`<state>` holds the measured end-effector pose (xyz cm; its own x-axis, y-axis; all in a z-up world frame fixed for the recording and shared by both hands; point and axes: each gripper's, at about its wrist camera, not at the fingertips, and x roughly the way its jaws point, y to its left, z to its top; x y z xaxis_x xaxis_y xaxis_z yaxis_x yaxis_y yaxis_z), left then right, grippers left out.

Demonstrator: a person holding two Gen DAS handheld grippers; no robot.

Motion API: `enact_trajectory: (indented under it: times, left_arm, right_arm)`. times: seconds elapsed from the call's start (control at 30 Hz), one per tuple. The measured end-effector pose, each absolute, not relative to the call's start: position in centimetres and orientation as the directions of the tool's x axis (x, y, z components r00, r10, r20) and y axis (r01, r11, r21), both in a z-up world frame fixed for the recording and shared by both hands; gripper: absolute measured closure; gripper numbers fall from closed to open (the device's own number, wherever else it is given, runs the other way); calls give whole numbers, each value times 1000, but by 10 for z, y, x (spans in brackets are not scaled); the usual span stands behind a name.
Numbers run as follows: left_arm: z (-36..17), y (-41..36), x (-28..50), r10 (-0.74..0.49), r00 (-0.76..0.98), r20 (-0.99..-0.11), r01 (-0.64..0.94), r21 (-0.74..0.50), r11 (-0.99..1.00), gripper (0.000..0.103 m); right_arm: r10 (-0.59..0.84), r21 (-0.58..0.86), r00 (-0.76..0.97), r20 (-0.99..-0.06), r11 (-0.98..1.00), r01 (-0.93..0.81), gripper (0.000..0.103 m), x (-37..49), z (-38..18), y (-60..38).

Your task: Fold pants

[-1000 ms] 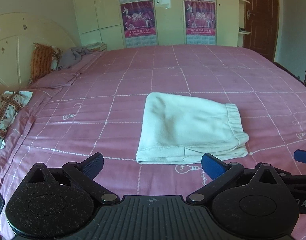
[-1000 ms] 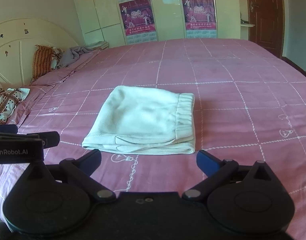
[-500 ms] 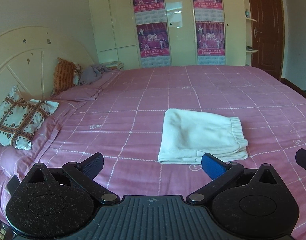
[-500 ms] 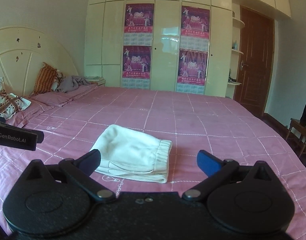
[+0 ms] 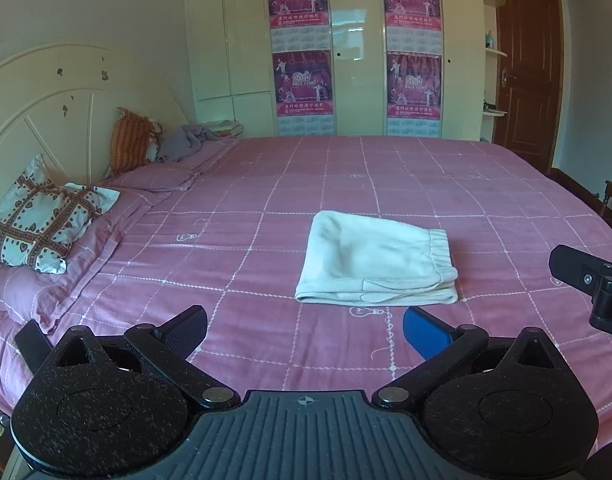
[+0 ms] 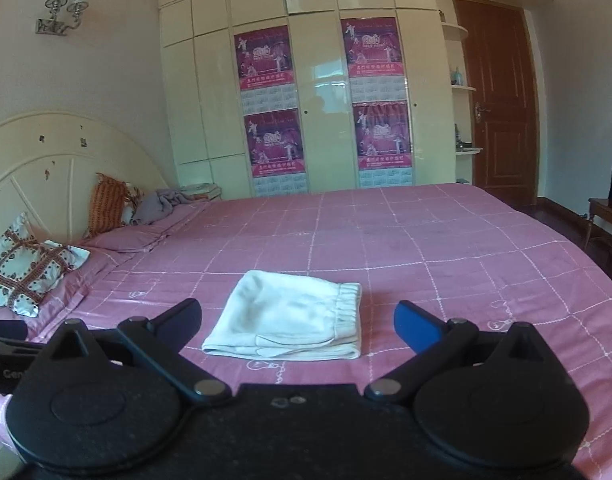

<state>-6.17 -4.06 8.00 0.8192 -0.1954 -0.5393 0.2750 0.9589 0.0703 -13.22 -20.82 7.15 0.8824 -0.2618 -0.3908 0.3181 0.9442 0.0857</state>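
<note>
The white pants (image 5: 376,262) lie folded into a compact rectangle on the pink checked bedspread (image 5: 246,200), elastic waistband at the right end. In the right wrist view the pants (image 6: 290,316) sit straight ahead between the fingers' line of sight. My left gripper (image 5: 304,328) stands open and empty, held back from the pants near the bed's front edge. My right gripper (image 6: 296,322) is open and empty too, well short of the pants. Part of the right gripper's body (image 5: 594,284) shows at the right edge of the left wrist view.
Patterned pillow (image 5: 38,220), orange cushion (image 5: 130,144) and a grey bundle of cloth (image 5: 186,142) lie by the headboard at left. Wardrobe with posters (image 6: 318,112) stands behind the bed. A brown door (image 6: 498,100) and wooden stool (image 6: 608,220) are at right.
Both grippers have drawn back and tilted up from the folded pants, which now look smaller and farther away. The pants have not moved. Both stay open.
</note>
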Motion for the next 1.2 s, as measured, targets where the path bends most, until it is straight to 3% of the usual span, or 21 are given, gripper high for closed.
enact_trajectory:
  times: [0.4,1.2]
  left_arm:
    - [73,-41,-52,-203,796,-571,269,32,963,0]
    - [69,-53,-45,-213,786,-581,289,41,956,0]
  right_arm:
    - [-277,33,867,-414,948,318,0,-125,58,-206]
    - [-287,75,861,-421,935,348,0,-131,54,-217]
